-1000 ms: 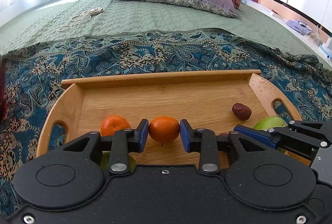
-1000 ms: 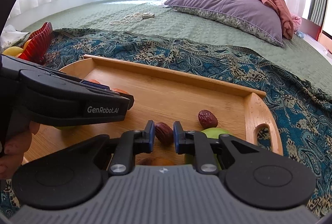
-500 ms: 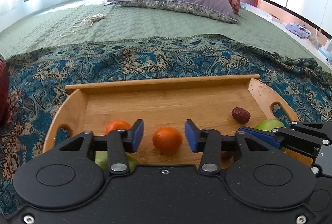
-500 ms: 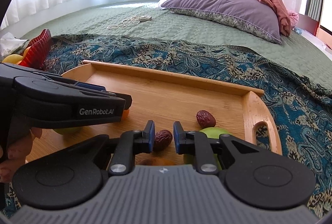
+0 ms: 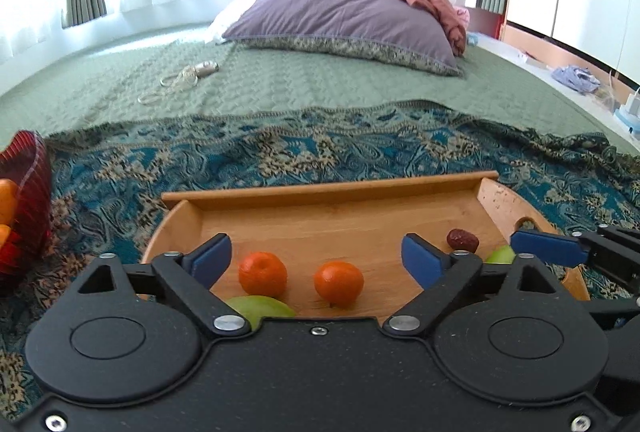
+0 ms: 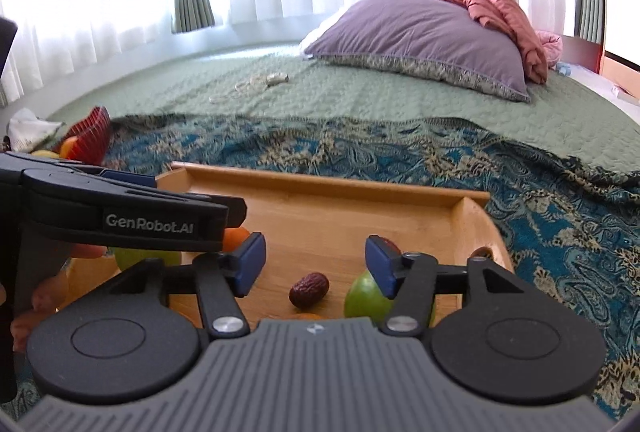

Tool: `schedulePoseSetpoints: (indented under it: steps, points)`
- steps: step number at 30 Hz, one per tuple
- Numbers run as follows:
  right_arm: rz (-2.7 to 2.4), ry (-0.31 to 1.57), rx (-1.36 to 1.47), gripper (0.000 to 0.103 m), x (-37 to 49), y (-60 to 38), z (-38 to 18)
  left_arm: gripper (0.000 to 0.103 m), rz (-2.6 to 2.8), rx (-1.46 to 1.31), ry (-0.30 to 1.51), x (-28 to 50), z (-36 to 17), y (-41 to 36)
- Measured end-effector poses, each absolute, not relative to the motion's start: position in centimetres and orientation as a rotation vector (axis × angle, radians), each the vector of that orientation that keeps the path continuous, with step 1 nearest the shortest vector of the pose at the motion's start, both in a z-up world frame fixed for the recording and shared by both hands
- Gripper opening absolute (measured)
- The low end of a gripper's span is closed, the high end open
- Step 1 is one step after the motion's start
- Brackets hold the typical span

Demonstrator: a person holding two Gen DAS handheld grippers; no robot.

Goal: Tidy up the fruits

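Observation:
A wooden tray lies on the patterned blue throw. In the left wrist view two oranges sit on it, with a green apple near the front and a red date and another green apple at the right. My left gripper is open wide and empty, above and behind the oranges. In the right wrist view my right gripper is open and empty, with a date lying on the tray below it and a green apple by its right finger.
A red bowl holding oranges stands left of the tray; it also shows in the right wrist view. A purple pillow and a coiled cable lie on the green bedspread beyond. The left gripper's body crosses the right wrist view.
Both grippers opened: the left let go of an orange, the right let go of a date. Both fruits now rest on the tray. Both grippers pulled back and up.

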State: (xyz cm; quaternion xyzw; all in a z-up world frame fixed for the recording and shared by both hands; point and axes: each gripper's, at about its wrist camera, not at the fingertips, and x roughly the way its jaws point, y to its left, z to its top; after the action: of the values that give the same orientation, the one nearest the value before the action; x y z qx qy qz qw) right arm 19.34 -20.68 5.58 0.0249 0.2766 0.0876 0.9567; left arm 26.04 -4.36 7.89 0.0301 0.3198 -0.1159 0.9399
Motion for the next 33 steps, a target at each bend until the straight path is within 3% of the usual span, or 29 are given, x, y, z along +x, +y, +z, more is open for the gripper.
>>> schedulePoseSetpoints:
  steps: [12,25,30,33]
  points:
    - [0.134,0.51,0.027,0.088,17.7,-21.3,6.6,0.1,-0.234,0.086,0.601,23.4,9.1,-3.6]
    - [0.098,0.503,0.025,0.093,16.3,-21.8,6.8,0.103,-0.233,0.045,0.593,21.1,9.4,-2.3]
    - [0.095,0.498,0.035,0.103,15.5,-22.1,6.7,0.103,-0.219,0.032,0.587,20.1,9.2,-1.7]
    - [0.099,0.489,0.035,0.103,14.9,-22.1,6.6,0.103,-0.213,0.034,0.586,19.4,9.0,-1.4]
